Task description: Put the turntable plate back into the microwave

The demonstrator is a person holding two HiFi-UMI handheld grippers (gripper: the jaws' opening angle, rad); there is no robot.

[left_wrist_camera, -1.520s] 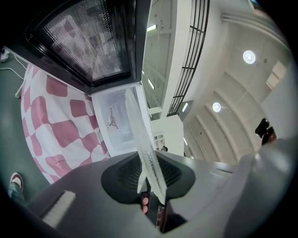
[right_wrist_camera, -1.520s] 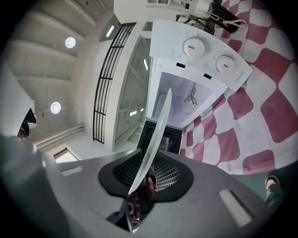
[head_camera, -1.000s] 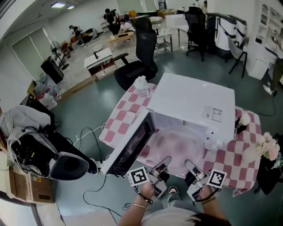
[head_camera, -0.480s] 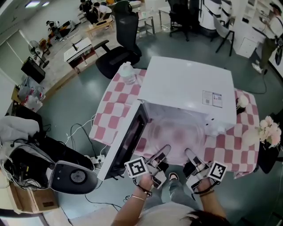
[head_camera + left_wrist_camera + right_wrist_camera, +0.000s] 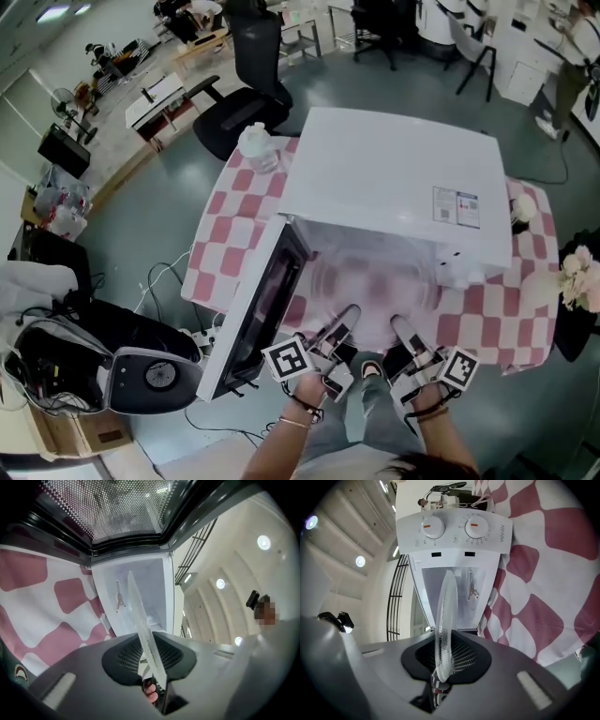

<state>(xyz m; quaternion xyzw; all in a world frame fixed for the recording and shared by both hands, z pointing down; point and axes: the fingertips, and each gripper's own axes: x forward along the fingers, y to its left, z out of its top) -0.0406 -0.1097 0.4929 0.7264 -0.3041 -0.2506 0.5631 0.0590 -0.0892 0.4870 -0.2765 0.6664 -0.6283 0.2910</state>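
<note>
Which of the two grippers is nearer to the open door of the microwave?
The left gripper: it holds the turntable plate on the side of the door. The right gripper, whose jaws have just been closing on the plate, is farther away.

Turntable plate (image 5: 375, 281): clear glass, glossy, rim finely patterned. Microwave (image 5: 394, 187): white casing, smooth, low sheen. Door (image 5: 126, 508): perforated dark metal mesh in a glossy black frame. Checked cloth (image 5: 234, 220): red-and-white fabric. Left hand-held gripper (image 5: 150, 660): matt grey plastic shells, black pads (image 5: 124, 660) finely gridded. Floor (image 5: 159, 225): smooth, slightly reflective.
</note>
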